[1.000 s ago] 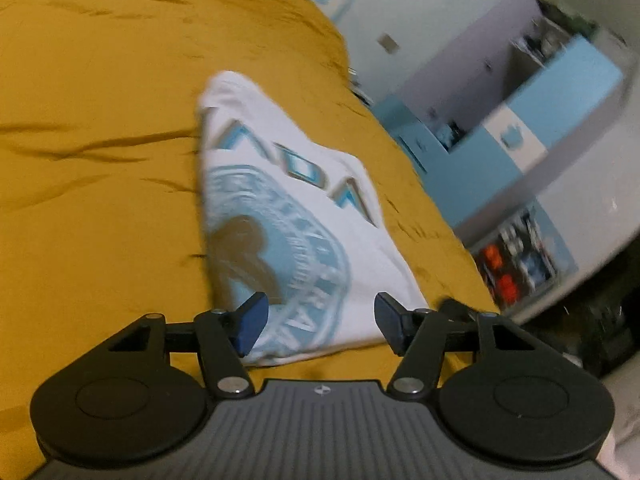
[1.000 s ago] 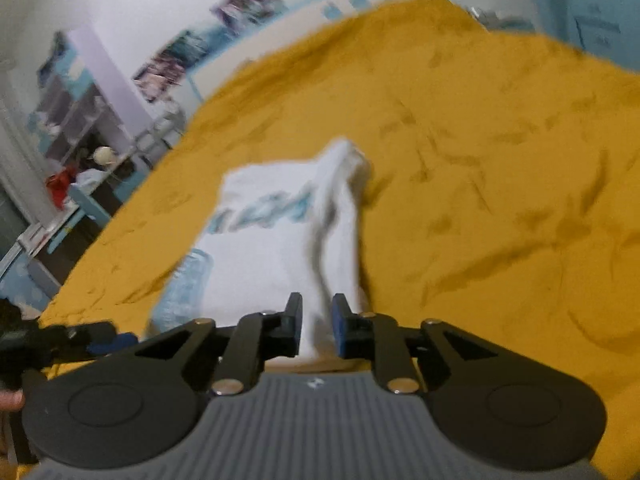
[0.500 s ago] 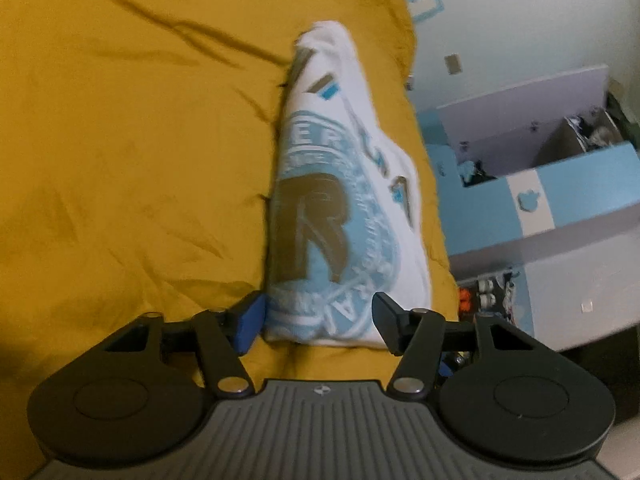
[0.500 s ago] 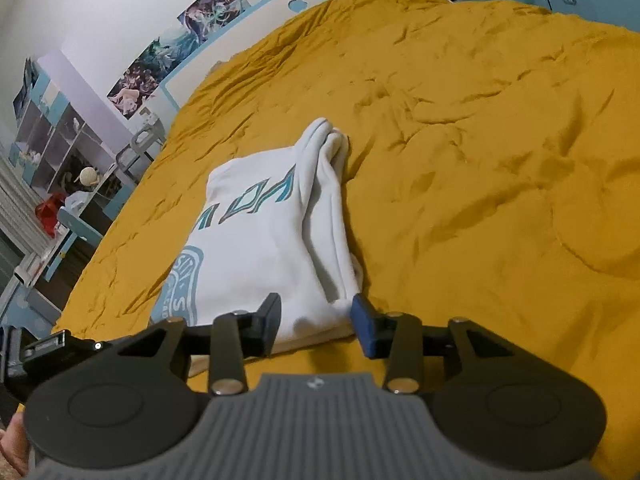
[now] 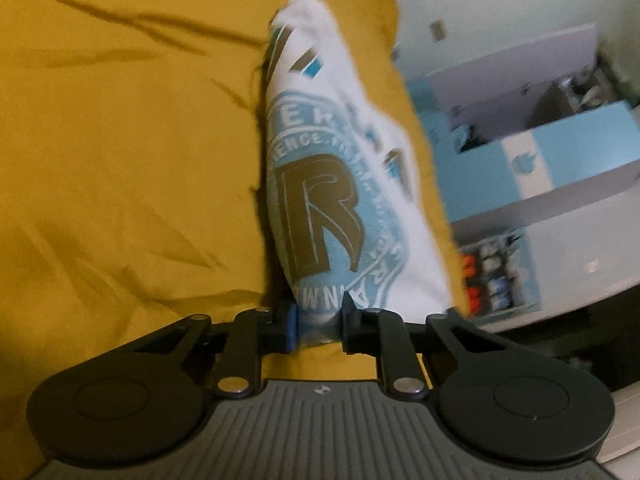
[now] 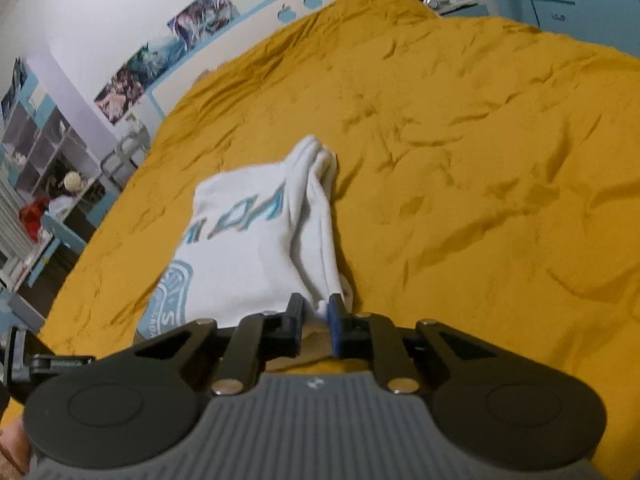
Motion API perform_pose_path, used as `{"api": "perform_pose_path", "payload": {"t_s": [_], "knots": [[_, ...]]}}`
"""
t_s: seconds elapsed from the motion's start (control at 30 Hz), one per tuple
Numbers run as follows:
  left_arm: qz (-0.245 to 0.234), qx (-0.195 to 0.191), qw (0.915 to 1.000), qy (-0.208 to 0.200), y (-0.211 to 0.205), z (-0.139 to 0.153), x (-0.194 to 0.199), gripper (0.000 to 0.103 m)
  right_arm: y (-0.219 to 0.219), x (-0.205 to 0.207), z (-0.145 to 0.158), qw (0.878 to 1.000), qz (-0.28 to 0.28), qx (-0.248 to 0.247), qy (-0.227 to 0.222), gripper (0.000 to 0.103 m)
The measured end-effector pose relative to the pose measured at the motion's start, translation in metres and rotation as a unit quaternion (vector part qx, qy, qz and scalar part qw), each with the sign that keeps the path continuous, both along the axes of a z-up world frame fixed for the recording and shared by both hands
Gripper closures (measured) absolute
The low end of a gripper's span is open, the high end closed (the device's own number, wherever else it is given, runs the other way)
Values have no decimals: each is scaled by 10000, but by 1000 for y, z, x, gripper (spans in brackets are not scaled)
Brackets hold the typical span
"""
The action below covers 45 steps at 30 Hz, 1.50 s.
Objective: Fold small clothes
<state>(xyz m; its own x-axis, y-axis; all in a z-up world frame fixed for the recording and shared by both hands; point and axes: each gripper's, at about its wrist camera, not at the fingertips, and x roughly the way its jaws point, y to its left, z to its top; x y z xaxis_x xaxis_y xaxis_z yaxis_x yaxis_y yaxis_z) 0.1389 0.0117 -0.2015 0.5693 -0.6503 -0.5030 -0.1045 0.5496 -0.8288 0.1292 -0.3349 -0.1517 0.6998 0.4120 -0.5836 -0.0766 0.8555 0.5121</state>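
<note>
1. The left gripper, wide open half a second ago, now has its fingers pinched on the near printed edge of the shirt.
2. The right gripper, open around the shirt's folded white edge half a second ago, is now closed on it.
3. Both grippers sit closer to the shirt than before.

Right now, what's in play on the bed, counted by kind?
Shirts: 1, the white shirt with the blue print, partly folded on the yellow blanket.
Blankets: 1.
Grippers: 2, the left gripper and the right gripper, each shut on the near edge of the shirt.
Total: 4.
</note>
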Motion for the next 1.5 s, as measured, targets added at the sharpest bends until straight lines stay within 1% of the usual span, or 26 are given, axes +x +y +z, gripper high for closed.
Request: {"api": "perform_pose_path", "payload": {"t_s": [0.03, 0.07, 0.1, 0.13, 0.17, 0.23, 0.27, 0.3, 0.33, 0.37, 0.4, 0.43, 0.5, 0.53, 0.57, 0.6, 0.63, 0.7, 0.73, 0.8, 0.83, 0.93, 1.07, 1.13, 1.3, 1.5], "knots": [[-13, 50, 10000, 4, 2, -1, -2, 83, -1, 1, -4, 9999, -5, -46, 92, 97], [-88, 229, 9997, 96, 2, -7, -4, 83, -2, 2, -9, 9996, -17, -143, 224, 103], [-110, 257, 9995, 170, 4, -14, -4, 84, -3, 3, -17, 9989, -46, -253, 392, 103], [-57, 112, 9997, 199, 6, -20, -6, 84, -6, 4, -25, 9982, -25, -222, 549, 103], [-43, 22, 9998, 212, 8, -23, -6, 84, -10, 4, -28, 9982, 9, -46, 604, 103], [-103, 49, 9996, 240, 6, -21, -3, 83, -18, 0, -23, 9989, -113, 148, 431, 102], [-138, 43, 9996, 252, 6, -20, -2, 82, -21, 0, -18, 9993, -141, 164, 306, 92], [-163, 39, 9995, 256, 7, -18, -1, 80, -24, 0, -11, 9995, -182, 197, 143, 84], [-177, 50, 9994, 277, 8, -17, -1, 76, -26, 2, -4, 9995, -203, 255, -1, 63], [-213, 69, 9993, 306, 7, -16, 2, 71, -28, 6, 3, 9991, -186, 340, -176, 52], [-270, 97, 9991, 299, 6, -14, 4, 64, -29, 13, 11, 9987, -128, 400, -288, 51], [-315, 137, 9990, 296, 4, -12, 7, 61, -28, 22, 18, 9985, -87, 410, -344, 51], [-366, 286, 9985, 289, -1, -7, 12, 50, -26, 43, 25, 9984, -57, 412, -384, 51], [-413, 402, 9980, 272, -5, -4, 15, 47, -25, 58, 27, 9981, 29, 478, -399, 49], [-476, 479, 9974, 260, -8, -2, 18, 41, -23, 70, 27, 9977, 103, 553, -371, 44], [-541, 551, 9967, 246, -11, 0, 21, 35, -22, 84, 26, 9973, 153, 653, -306, 43], [-585, 619, 9961, 238, -15, 2, 25, 33, -21, 100, 21, 9962, 225, 822, -182, 41], [-660, 789, 9945, 208, -22, 6, 30, 27, -20, 125, 11, 9931, 330, 1124, 94, 40], [-689, 898, 9934, 201, -26, 8, 31, 26, -17, 140, 1, 9901, 415, 1293, 366, 40], [-775, 1045, 9914, 136, -32, 11, 31, 22, -14, 159, -15, 9858, 443, 1439, 749, 40], [-800, 1080, 9909, 107, -34, 12, 32, 22, -12, 167, -22, 9854, 409, 1428, 828, 41], [-756, 954, 9925, 113, -32, 9, 31, 22, -10, 180, -33, 9839, 468, 1471, 905, 41], [-739, 796, 9940, 119, -27, 6, 30, 22, -10, 193, -45, 9742, 701, 1906, 984, 39], [-729, 742, 9945, 123, -25, 6, 30, 22, -8, 199, -50, 9716, 727, 2004, 1031, 37], [-749, 761, 9942, 106, -24, 7, 31, 21, -1, 212, -60, 9668, 697, 2180, 1136, 37], [-785, 778, 9938, 83, -26, 8, 33, 18, 11, 225, -65, 9664, 655, 2242, 1070, 35]]}}
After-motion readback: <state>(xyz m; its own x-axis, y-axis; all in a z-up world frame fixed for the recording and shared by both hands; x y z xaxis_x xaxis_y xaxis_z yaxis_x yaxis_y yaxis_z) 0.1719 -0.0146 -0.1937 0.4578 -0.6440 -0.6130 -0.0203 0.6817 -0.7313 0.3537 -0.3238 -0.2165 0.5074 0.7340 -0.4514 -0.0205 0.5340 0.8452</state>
